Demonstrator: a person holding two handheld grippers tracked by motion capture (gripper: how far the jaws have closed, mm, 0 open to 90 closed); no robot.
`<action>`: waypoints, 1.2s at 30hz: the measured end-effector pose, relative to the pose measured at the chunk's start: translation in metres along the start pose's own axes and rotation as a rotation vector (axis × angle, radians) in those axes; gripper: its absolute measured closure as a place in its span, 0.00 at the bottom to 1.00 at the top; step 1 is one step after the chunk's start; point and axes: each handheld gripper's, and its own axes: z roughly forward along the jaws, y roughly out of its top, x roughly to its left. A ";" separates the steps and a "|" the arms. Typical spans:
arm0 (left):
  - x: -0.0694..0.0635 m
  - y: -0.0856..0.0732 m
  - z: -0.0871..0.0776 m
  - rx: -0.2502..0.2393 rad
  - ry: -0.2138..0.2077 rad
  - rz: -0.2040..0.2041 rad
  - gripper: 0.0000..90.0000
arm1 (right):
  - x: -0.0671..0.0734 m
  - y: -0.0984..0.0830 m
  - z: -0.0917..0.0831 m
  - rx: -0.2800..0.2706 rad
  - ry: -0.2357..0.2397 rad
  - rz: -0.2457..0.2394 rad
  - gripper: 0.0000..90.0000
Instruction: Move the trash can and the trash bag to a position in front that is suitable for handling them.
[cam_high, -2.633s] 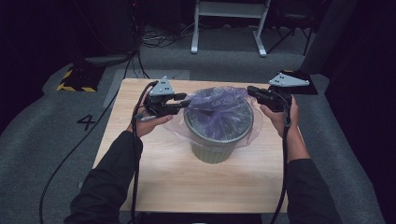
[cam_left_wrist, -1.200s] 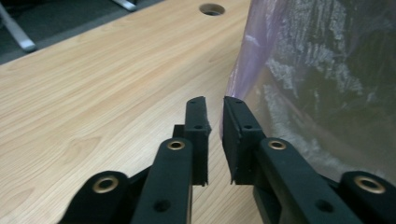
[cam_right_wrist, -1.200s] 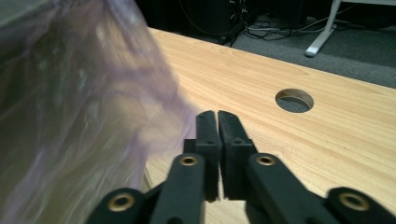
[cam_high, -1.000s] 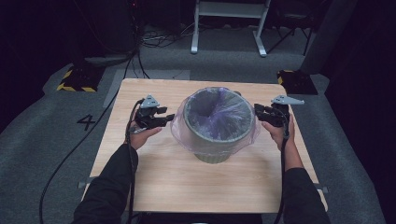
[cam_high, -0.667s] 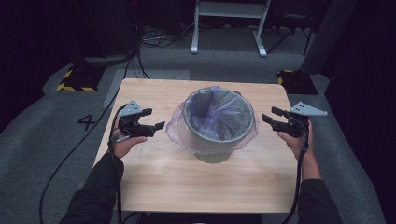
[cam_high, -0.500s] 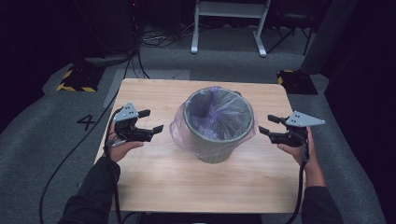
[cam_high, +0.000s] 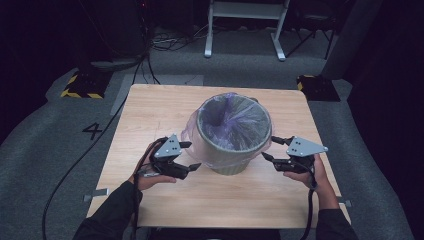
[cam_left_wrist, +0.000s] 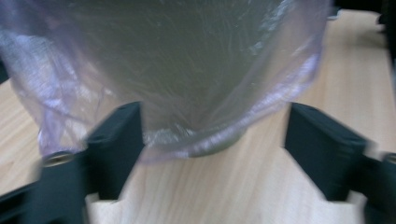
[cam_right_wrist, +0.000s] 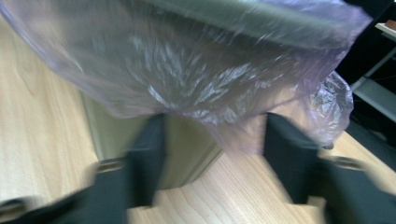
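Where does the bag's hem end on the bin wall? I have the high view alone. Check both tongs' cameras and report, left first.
Observer: In the left gripper view the purple bag drapes nearly to the bin's foot. The left tongs are open and have just been closing, with the hem between the jaws but not pinched.
Operator: Now the right side.
Observer: In the right gripper view the hem ends higher and leaves bare bin wall below it. The right tongs are open and have just been closing, with that wall between the jaws and nothing pinched.
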 end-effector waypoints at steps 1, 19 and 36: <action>0.000 0.000 0.003 0.009 0.006 0.015 0.45 | 0.001 0.000 0.003 0.015 -0.006 -0.015 0.64; 0.017 -0.023 0.032 0.035 -0.024 -0.027 1.00 | 0.003 -0.036 0.010 0.016 0.027 0.049 1.00; 0.013 -0.015 0.027 -0.029 -0.042 -0.037 0.99 | 0.001 -0.016 0.021 -0.010 -0.171 0.064 0.62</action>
